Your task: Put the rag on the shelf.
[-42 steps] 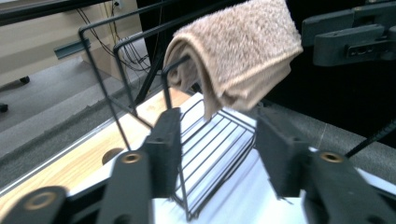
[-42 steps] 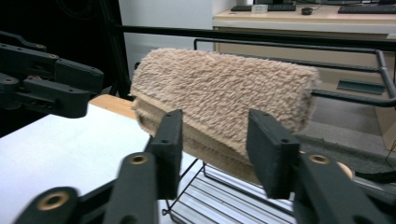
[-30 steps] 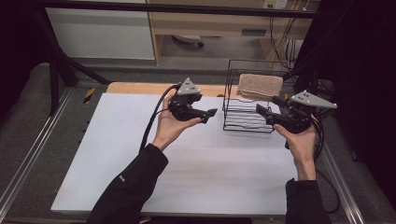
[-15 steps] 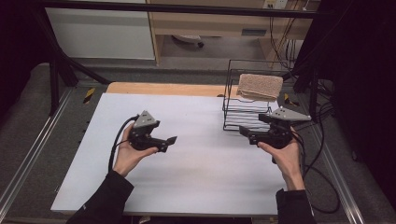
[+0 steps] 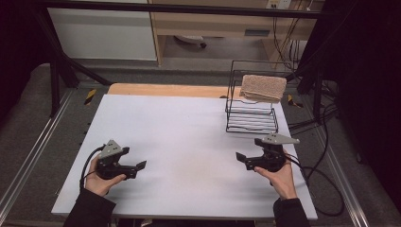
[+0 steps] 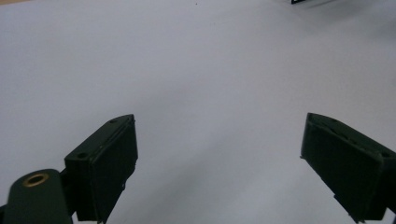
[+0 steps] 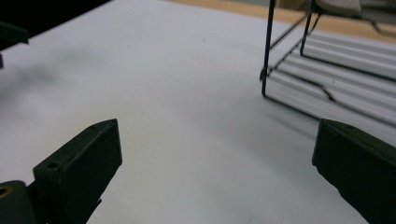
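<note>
Left gripper (image 5: pixel 138 165): near-left of white table (image 5: pixel 189 127), low over surface, jaws spread wide, nothing held. Right gripper (image 5: pixel 241 158): near-right, jaws wide apart, empty, just in front of black wire rack (image 5: pixel 251 120). Tan folded cloth (image 5: pixel 263 87) resting on rack top, far right.

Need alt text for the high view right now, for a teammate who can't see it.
A person holds the left gripper and right gripper, both open and empty, low over a white table; a folded towel lies atop a black wire rack at its far right.
</note>
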`<state>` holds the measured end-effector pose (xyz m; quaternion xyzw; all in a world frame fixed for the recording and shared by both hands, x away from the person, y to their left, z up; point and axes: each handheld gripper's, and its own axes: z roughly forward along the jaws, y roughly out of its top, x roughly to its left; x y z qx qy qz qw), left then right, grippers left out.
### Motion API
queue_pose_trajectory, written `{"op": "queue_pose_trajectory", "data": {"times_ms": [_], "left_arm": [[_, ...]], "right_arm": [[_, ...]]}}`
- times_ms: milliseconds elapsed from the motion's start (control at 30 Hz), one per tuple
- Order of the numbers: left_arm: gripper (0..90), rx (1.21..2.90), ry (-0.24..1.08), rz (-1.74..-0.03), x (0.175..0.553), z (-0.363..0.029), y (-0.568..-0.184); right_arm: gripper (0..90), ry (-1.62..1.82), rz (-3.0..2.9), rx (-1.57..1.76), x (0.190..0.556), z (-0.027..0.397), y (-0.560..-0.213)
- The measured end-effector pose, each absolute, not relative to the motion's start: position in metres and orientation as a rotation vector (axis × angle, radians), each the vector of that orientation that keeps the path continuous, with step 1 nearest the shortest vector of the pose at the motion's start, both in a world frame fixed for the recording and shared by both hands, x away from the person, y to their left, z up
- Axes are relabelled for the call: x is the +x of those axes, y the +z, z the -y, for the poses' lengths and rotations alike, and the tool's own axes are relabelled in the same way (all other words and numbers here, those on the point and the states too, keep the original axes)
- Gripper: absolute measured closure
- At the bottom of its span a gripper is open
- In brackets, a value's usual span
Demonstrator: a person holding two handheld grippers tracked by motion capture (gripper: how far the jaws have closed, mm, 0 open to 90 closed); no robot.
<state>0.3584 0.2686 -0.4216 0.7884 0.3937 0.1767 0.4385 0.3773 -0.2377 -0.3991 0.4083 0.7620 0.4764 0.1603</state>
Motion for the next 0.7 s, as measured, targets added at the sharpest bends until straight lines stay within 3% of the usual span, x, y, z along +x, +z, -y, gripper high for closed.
{"op": "queue_pose_trajectory", "data": {"times_ms": [267,700], "left_arm": [[10.9,1.977,0.436,-0.968,0.352,-0.286,-0.438],[10.4,2.025,0.400,-0.957,0.349,-0.284,-0.449]], "right_arm": [[0.6,1.369,-2.205,1.264,0.366,0.258,-0.437],[0.6,1.322,-2.271,1.274,0.351,0.270,-0.455]]}}
